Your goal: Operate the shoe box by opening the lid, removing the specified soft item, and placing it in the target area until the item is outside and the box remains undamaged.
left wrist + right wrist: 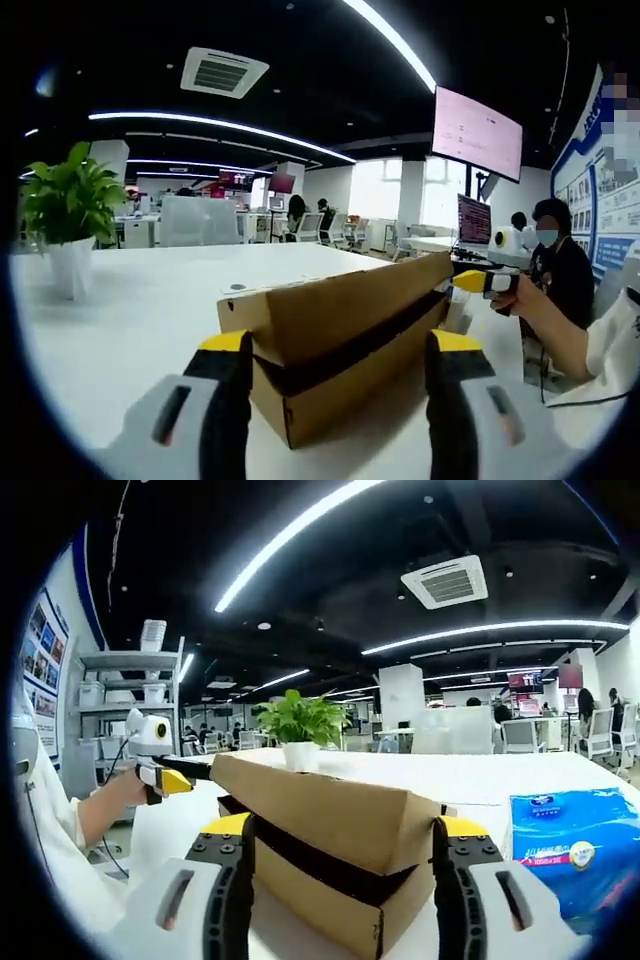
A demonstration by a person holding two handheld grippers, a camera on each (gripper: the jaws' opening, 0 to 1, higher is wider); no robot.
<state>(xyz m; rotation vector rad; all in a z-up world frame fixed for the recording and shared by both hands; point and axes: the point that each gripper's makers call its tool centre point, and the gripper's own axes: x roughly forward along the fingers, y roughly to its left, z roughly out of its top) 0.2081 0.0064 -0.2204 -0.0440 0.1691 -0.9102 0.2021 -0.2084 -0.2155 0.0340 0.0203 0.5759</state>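
A: Here's the box (340, 345), brown cardboard, sitting dead ahead of the left gripper (340, 400), between its two jaws. The lid (350, 310) is raised a crack, and there's a dark gap under it. What's inside?

B: Can't tell. The gap is black from both sides. In the right gripper view the box (330, 865) sits just in front of the right gripper (345, 880), lid (320, 815) tilted up on this side too.

A: And the jaws?

B: Both pairs are spread wide, one jaw on each side of the box, and neither pair holds anything I can see. At the far end of the box, the other gripper comes in each time, held in a hand (535, 305), yellow tip right at the lid's edge.

A: The surface?

B: A white table (150, 310). Left of the left gripper, well off, there's a plant (70, 200) in a white pot. To the right of the right gripper lies a blue tissue pack (575, 850), near the box.

A: The room?

B: An open office with strip lights, a ceiling vent, a wall screen (477, 132), and people seated beyond.

A: The box itself?

B: Plain, with clean edges.
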